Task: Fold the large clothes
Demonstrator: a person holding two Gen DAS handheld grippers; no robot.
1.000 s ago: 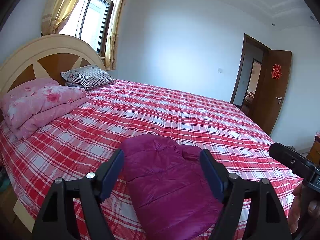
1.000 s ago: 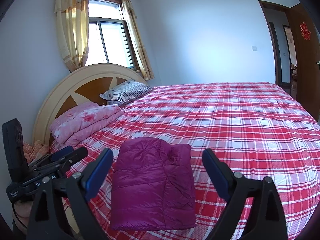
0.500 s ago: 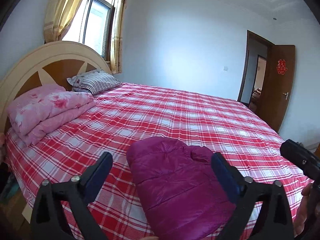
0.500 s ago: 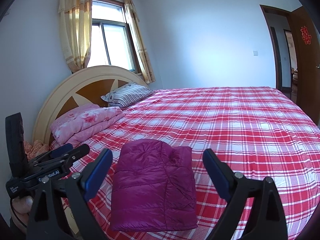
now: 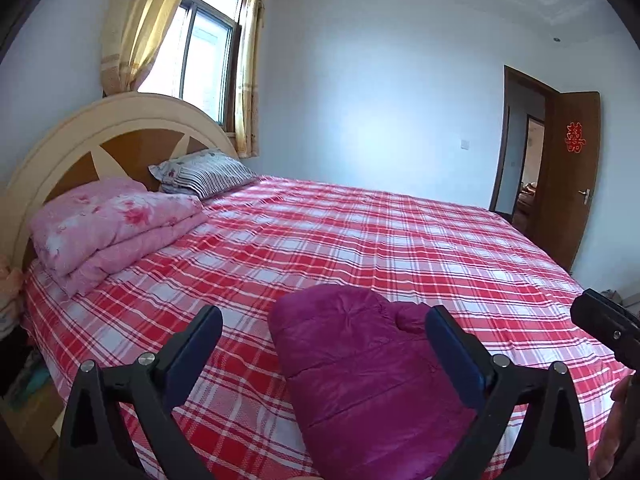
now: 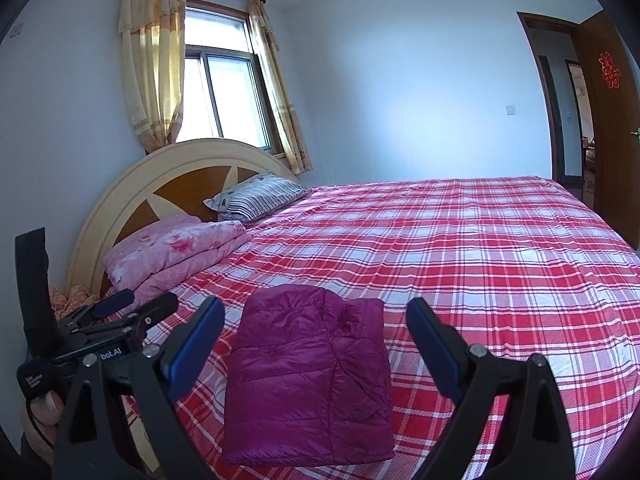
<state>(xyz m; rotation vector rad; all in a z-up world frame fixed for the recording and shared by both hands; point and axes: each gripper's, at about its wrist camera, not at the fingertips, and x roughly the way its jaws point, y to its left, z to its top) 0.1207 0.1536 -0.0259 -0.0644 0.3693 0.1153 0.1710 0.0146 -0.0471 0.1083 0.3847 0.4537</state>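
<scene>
Your jacket [image 6: 308, 376] lies on the bed [image 6: 460, 264], near the edge closest to you, already folded into a compact purple rectangle. In the right wrist view its sides look tucked in and its edges fairly square, with one puffy lump near the far right corner where a layer bulges up. In the left wrist view that same corner shows as a rounded bump on top of the bundle.

Your left claw [image 5: 324, 344] stands spread wide and holds nothing; the jacket sits beyond and below it, not between its blades. Your right claw [image 6: 316, 340] is spread just as wide and is likewise empty, with the jacket lying ahead of it and untouched. Neither one presses on the fabric.

Judging from this, the folding itself looks done or very nearly done. What may be left is to flatten that raised corner, or to move the bundle somewhere, though nothing in view says where it should go. No other loose clothes waiting to be folded show on the bed.

As for containers, you have none in view: no basket, box or drawer. The only other things on the bed are a folded pink quilt [image 6: 176, 252] and a striped pillow [image 6: 260, 196] by the headboard [image 6: 192, 184], well apart from the jacket.
</scene>
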